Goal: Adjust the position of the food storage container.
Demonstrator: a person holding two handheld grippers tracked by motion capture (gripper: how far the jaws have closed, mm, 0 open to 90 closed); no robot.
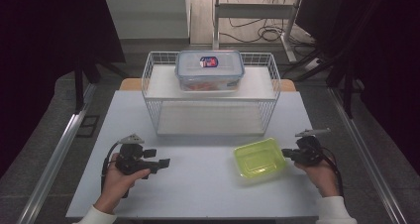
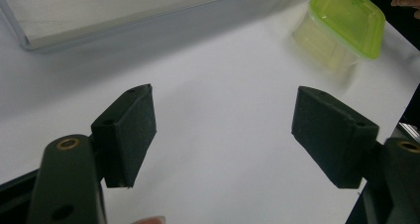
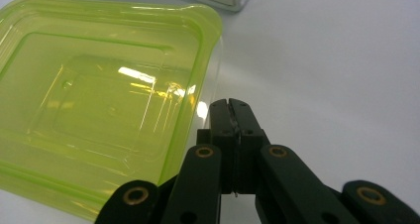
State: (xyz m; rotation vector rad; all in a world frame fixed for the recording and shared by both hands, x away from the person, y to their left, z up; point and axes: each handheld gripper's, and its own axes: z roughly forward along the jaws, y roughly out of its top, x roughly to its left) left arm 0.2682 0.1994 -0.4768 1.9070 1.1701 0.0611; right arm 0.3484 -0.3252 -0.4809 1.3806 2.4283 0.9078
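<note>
A lime-green lidded plastic container (image 1: 259, 157) sits on the white table (image 1: 198, 194) at the front right. My right gripper (image 1: 286, 153) is shut just beside its right edge, with nothing visible between the jaws; in the right gripper view the closed tips (image 3: 230, 105) lie against the rim of the green container (image 3: 99, 100). My left gripper (image 1: 159, 158) is held open above the table at the front left, pointing right. Its wide-apart pads (image 2: 133, 130) frame bare table, with the green container (image 2: 346, 21) farther off.
A white wire rack (image 1: 148, 85) with two shelves stands at the table's back middle. On its top shelf rests a clear box with a blue-rimmed lid (image 1: 209, 70) and something red inside. The rack's lower edge (image 2: 29, 43) shows in the left gripper view.
</note>
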